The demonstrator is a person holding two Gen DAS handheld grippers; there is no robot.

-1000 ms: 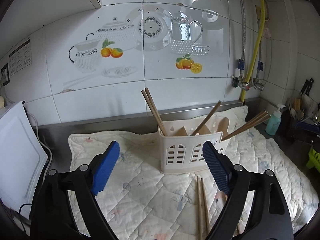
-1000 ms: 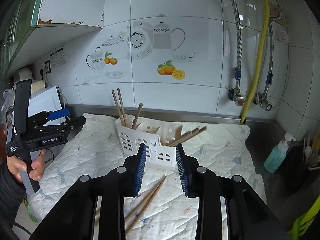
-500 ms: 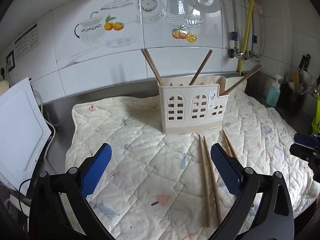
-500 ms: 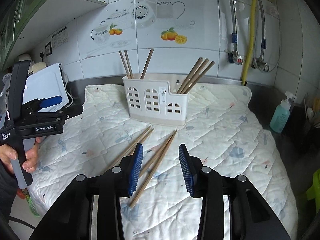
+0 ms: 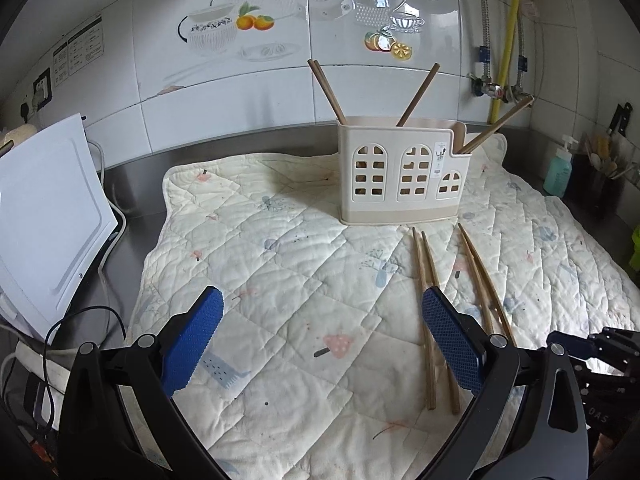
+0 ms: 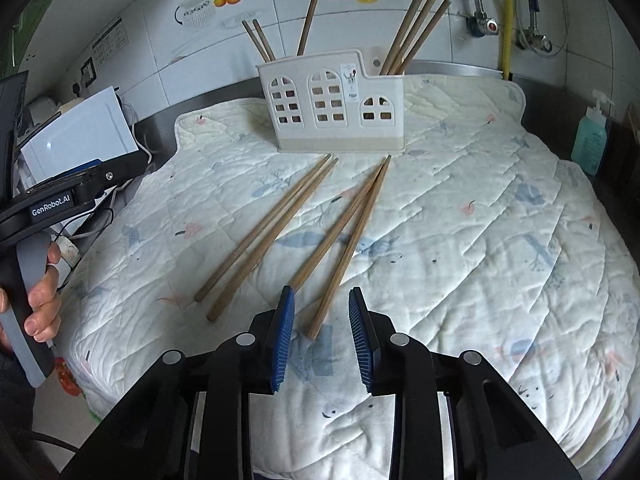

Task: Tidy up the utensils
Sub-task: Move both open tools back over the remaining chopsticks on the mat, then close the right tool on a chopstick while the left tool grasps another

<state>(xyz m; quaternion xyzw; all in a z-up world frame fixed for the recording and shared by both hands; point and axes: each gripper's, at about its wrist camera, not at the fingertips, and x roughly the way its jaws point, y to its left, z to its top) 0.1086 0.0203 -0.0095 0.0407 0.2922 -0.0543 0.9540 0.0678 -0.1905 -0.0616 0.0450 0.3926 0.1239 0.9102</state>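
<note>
Holding nothing in either tool: my left gripper (image 5: 320, 340), blue ribbed pads on black arms, stands spread wide over the cream quilted mat (image 5: 280, 280) with only cloth between its pads; my right gripper (image 6: 321, 336), same make, stands partly open, its gap narrower, hovering above the near end of one loose chopstick without clasping it; item, cream plastic utensil caddy with arched window cut-outs (image 6: 334, 108), upright at the far side of the mat; contents, two brown wooden chopsticks (image 6: 258, 42) leaning in its left compartment, one single chopstick (image 6: 308, 22) in the middle, three chopsticks (image 6: 416, 26) leaning right out of the low right compartment; item, left loose pair of wooden chopsticks (image 6: 268, 234) lying flat on the mat in front of the caddy, side by side; item, right loose pair of wooden chopsticks (image 6: 348, 240), tips together near the caddy and splaying toward me; surrounds, white tiled wall with fruit and teapot decals (image 5: 240, 60), teal soap bottle (image 6: 588, 136) beyond the mat's right edge.
</note>
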